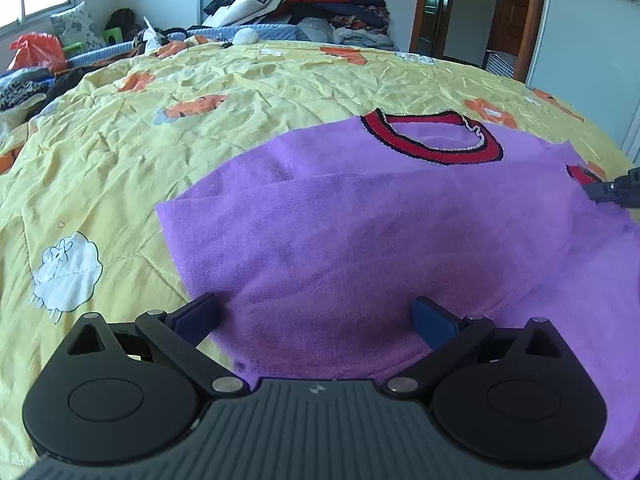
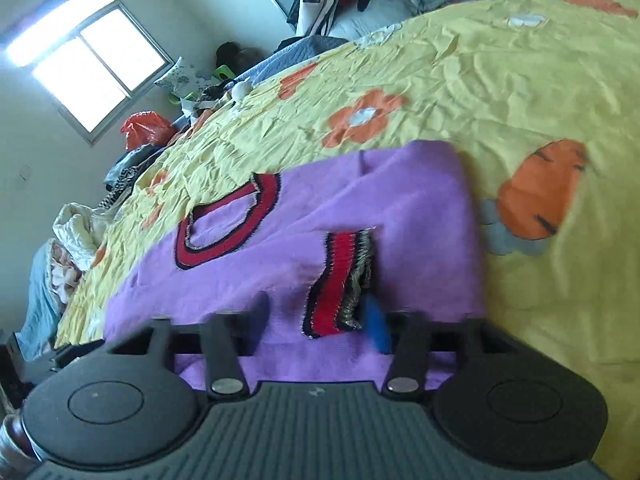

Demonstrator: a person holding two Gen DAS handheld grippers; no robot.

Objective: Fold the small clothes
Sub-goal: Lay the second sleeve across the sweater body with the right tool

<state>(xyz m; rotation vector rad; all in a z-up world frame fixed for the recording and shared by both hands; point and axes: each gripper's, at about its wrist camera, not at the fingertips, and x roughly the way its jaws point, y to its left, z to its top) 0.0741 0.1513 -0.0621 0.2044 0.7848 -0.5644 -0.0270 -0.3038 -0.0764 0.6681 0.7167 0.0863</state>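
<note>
The purple sweater (image 1: 360,220) was spread flat on the bed (image 1: 120,160), its hem between the left gripper's (image 1: 316,320) wide-apart jaws, while the right gripper (image 2: 320,316) was clamped on the striped cuff (image 2: 340,280).

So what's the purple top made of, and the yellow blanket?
The purple top looks like soft fuzzy knit, maybe wool or fleece: its surface is matte and napped, with a ribbed red collar. The yellow blanket looks like thin quilted cotton: it is crinkled, with stitch lines and sewn-on patches.
</note>
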